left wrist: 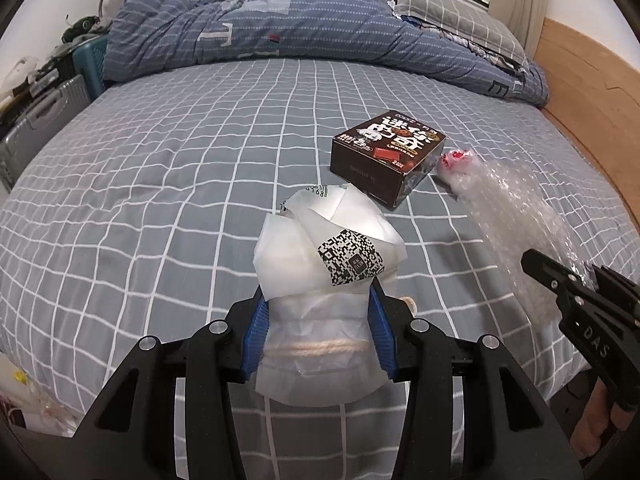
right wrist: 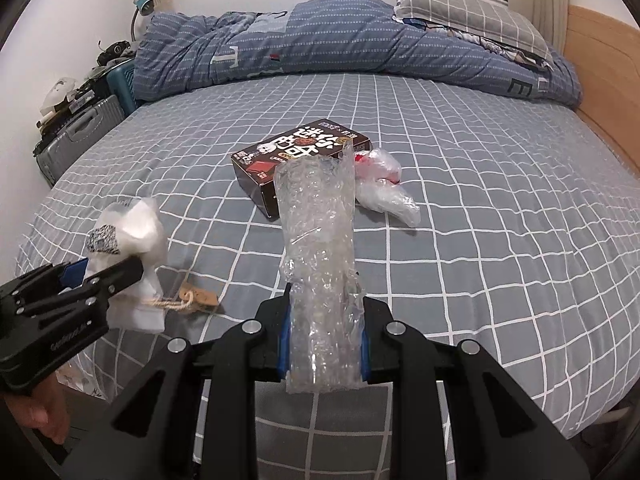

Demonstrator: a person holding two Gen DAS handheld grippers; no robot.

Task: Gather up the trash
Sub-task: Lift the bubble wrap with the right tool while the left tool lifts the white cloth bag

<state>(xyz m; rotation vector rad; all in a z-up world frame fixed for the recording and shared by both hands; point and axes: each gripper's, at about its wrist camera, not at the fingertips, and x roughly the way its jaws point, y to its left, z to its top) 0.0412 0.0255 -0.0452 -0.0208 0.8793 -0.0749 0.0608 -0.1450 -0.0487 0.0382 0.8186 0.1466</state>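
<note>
A bed [left wrist: 168, 168] with a grey checked sheet fills both views. A blue quilt [left wrist: 280, 28] lies bunched along its far side, and a grey checked pillow [left wrist: 460, 20] sits at the far right against the wooden headboard [left wrist: 580, 80]. Suitcases [right wrist: 76, 136] stand off the bed's left edge.

Near the middle of the sheet lies a dark brown box [left wrist: 384, 160], flat and printed side up. Touching its right end is a crumpled clear bag [right wrist: 384, 188] with red print.

The right gripper [right wrist: 324, 336] is clenched on a roll of bubble wrap [right wrist: 320, 248], which sticks up and forward from between the blue pads, clear of the sheet. The left gripper [left wrist: 320, 332] grips a white paper bag [left wrist: 324, 280] bearing a QR code, also held above the sheet. Twine [right wrist: 168, 302] wraps the bag, and a small tan tag [right wrist: 200, 296] hangs from it.
</note>
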